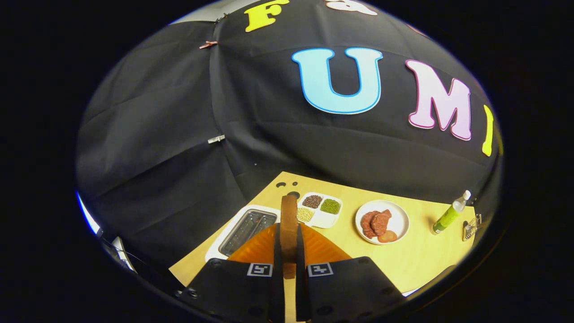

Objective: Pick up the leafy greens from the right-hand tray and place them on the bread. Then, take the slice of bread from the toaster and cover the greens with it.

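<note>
Now I grip the bread slice (289, 224) edge-on between both fingers (276, 251); light and crumbly, toaster (244, 229) just beyond, so I squeeze gently

The bread (289, 224), held edge-on, shows only its crust and hides part of the toaster (244, 229), whose near end is covered by the fingers (276, 255), while the metal thing (471, 227) beyond the bottle (450, 214) is too small to tell, perhaps a clip.
</note>
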Available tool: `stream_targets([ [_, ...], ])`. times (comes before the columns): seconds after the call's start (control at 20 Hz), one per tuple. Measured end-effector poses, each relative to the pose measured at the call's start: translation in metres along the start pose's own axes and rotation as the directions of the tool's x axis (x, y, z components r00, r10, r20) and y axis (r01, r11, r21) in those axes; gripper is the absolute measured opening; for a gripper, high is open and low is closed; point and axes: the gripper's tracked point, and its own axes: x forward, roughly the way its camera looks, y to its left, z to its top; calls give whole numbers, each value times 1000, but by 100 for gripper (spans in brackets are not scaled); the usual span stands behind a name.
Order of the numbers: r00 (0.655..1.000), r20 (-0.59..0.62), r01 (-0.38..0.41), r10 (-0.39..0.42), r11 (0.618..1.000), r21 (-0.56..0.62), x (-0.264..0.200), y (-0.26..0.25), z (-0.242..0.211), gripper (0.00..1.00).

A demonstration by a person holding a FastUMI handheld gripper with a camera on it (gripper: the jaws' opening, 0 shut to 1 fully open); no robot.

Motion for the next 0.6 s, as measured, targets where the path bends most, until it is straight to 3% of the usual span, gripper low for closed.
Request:
stream_targets([
  [0.6,989,-145,24,-6,992,124,-42,-80,-109,14],
])
